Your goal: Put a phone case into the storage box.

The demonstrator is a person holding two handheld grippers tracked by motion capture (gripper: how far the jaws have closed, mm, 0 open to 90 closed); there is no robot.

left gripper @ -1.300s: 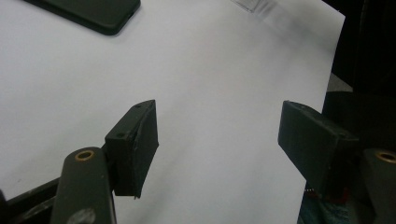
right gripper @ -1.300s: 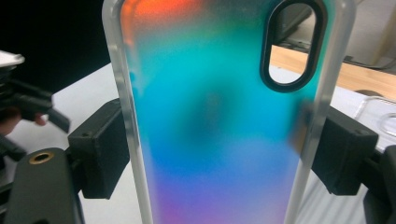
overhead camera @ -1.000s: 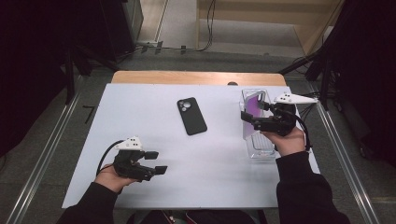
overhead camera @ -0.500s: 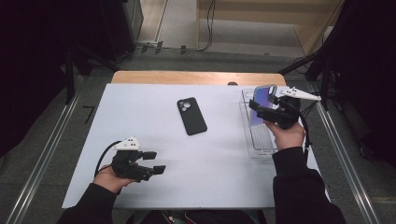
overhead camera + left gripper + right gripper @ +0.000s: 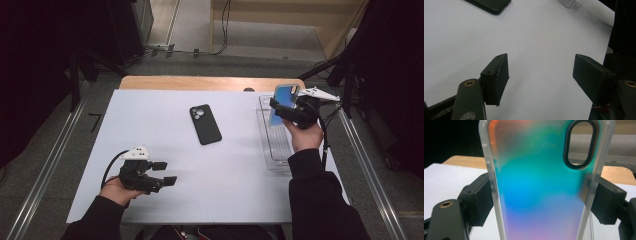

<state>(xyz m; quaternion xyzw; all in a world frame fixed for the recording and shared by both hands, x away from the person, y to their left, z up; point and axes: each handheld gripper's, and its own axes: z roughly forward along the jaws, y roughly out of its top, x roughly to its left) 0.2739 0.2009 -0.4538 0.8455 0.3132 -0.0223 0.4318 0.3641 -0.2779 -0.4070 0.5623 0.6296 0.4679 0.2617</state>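
At the left of the high view, the left gripper (image 5: 167, 173) rests low over the near left part of the white table (image 5: 240, 190), held in the person's left hand (image 5: 117, 189). Its jaws stand apart with nothing between them; in the left gripper view only bare table lies in the gap, and both pads (image 5: 497, 75) are clear of anything.

Near the middle of the table, toward the far side, a black phone (image 5: 205, 124) lies flat with its camera end pointing away from the person. It is well apart from both grippers; a corner of it shows at the top of the left gripper view.

At the right, a clear tray (image 5: 270, 145) sits along the table's right edge. Above its far end the right gripper (image 5: 284, 111) grasps a phone case (image 5: 283, 100), iridescent blue to violet, held upright off the table. In the right gripper view the two pads (image 5: 480, 200) press on the case's frosted side rims, with the oval camera cutout (image 5: 580, 143) at the upper right. Whether the case's lower end touches the tray is hard to judge.
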